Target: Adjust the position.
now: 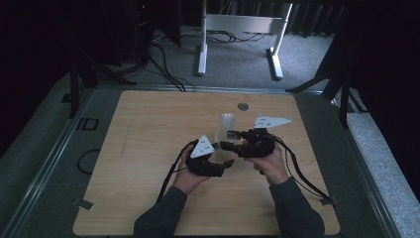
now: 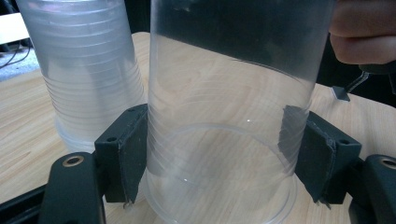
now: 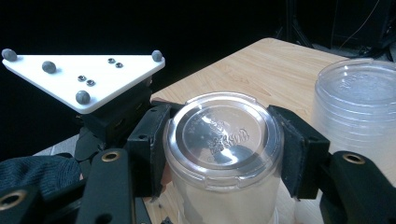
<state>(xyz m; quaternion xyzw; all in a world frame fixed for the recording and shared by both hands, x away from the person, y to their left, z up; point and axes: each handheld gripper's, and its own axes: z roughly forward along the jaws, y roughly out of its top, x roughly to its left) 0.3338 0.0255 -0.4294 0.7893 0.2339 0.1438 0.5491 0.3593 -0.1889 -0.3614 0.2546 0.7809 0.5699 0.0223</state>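
Two grippers meet on one upturned clear cup point(image 2: 219, 116) at the table point(image 1: 148, 148) centre. Right gripper point(image 3: 223, 149) clamps its top; left gripper point(image 2: 219, 158) pinches its base near the rim. Cup stack point(image 2: 88, 74) stands just beside, slightly farther.

See-through cup point(image 2: 224, 116) between black jaws; see-through ridged stack point(image 2: 88, 70) beside left jaw; light brown wood table point(image 1: 148, 124); white plate point(image 3: 84, 77).
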